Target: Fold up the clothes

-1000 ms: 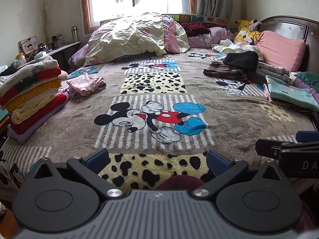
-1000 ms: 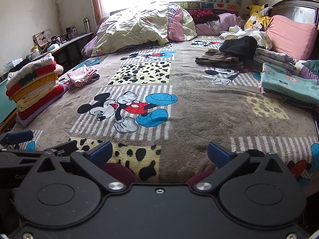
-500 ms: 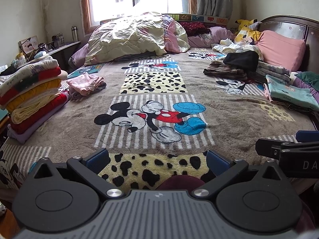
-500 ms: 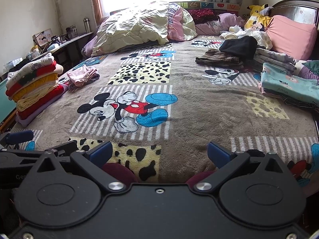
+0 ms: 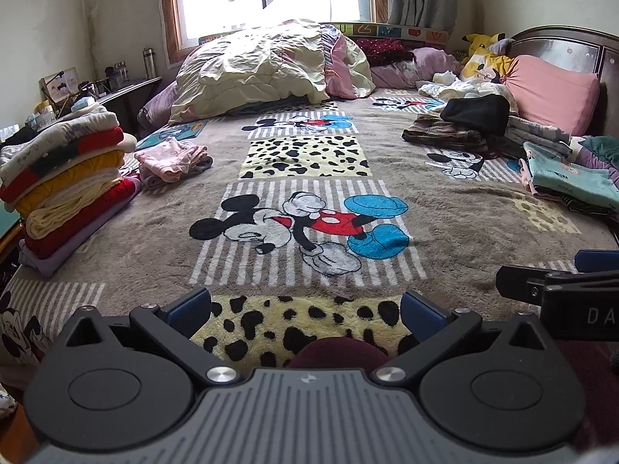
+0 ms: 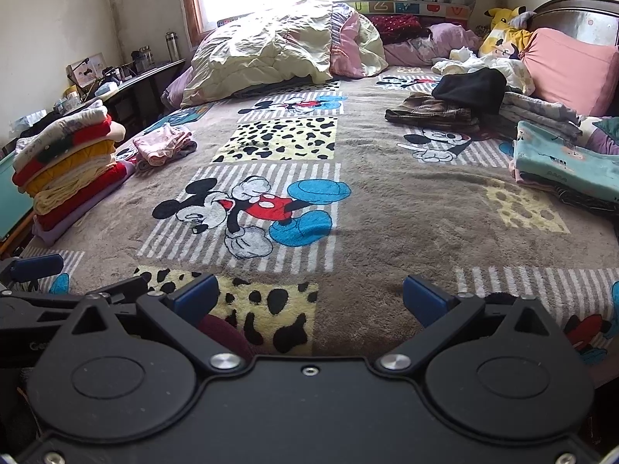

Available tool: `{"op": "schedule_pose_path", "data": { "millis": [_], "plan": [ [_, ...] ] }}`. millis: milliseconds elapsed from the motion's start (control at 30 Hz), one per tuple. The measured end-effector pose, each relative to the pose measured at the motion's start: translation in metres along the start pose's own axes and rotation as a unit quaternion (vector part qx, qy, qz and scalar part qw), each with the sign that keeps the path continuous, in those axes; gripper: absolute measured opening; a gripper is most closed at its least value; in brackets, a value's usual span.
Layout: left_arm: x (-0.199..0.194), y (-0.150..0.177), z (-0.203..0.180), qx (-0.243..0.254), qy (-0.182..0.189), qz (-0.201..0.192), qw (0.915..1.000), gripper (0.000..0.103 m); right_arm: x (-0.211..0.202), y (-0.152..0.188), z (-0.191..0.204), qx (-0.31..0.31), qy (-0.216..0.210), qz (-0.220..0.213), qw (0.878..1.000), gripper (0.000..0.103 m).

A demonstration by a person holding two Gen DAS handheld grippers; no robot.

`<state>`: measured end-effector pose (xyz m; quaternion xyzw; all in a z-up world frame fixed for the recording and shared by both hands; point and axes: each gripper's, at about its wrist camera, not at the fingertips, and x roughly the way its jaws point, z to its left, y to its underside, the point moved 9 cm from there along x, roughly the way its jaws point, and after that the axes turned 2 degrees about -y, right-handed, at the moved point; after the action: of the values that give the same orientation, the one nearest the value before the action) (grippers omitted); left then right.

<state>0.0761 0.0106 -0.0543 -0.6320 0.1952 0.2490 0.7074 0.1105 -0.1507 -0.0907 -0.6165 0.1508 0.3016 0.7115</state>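
Two hand-held grippers hover low over the near edge of a bed (image 5: 445, 208) spread with a cartoon-mouse blanket, both sets of jaws spread wide and holding nothing. The left gripper (image 5: 305, 311) and right gripper (image 6: 309, 295) sit side by side, level and pointed up the bed, each catching the other at the edge of its view.

Clothes lie on both flanks: a squared stack (image 5: 65, 189) at the left edge with a small pink pile (image 5: 174, 158) beside it, and on the right a looser heap (image 5: 476, 120) near the pink pillow (image 5: 553, 96) and a teal garment (image 5: 572, 178) on other flat pieces. The middle of the blanket is bare.

The scene fits either a pause between garments or sorting finished. If another piece is to be folded, it would do best spread flat on the open middle, each gripper pinching a corner or shoulder seam so edges meet squarely.
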Motion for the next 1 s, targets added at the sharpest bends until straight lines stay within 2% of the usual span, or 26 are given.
{"op": "schedule_pose_path", "data": {
  "millis": [67, 267, 400, 467, 533, 600, 733, 833, 1000],
  "plan": [
    [0.002, 0.001, 0.002, -0.007, 0.003, 0.005, 1.0000, 0.103, 0.001, -0.002, -0.001, 0.004, -0.011, -0.005, 1.000, 0.102],
    [0.009, -0.009, 0.012, -0.029, 0.016, 0.001, 0.9994, 0.103, 0.004, -0.017, -0.032, 0.043, -0.024, -0.062, 0.997, 0.102],
    [0.020, -0.028, 0.004, -0.057, 0.069, -0.006, 0.9960, 0.103, 0.005, -0.028, -0.053, 0.069, -0.033, -0.100, 0.992, 0.102],
    [0.026, -0.040, -0.008, -0.066, 0.113, -0.021, 0.9912, 0.103, 0.005, -0.033, -0.064, 0.082, -0.037, -0.119, 0.989, 0.102],
    [0.032, -0.053, -0.023, -0.060, 0.149, -0.049, 0.9859, 0.103, 0.006, -0.038, -0.074, 0.095, -0.041, -0.138, 0.985, 0.102],
    [0.047, -0.061, -0.045, -0.051, 0.170, -0.049, 0.9829, 0.103, 0.007, -0.043, -0.086, 0.105, -0.041, -0.156, 0.981, 0.102],
    [0.084, -0.069, -0.073, -0.073, 0.209, 0.006, 0.9752, 0.103, 0.017, -0.056, -0.124, 0.094, -0.003, -0.170, 0.981, 0.102],
    [0.101, -0.079, -0.100, -0.082, 0.239, 0.003, 0.9676, 0.103, 0.028, -0.066, -0.162, 0.099, 0.035, -0.172, 0.979, 0.102],
    [0.124, -0.102, -0.171, -0.053, 0.279, -0.020, 0.9587, 0.103, 0.053, -0.083, -0.237, 0.139, 0.076, -0.172, 0.972, 0.102]
  ]
}}
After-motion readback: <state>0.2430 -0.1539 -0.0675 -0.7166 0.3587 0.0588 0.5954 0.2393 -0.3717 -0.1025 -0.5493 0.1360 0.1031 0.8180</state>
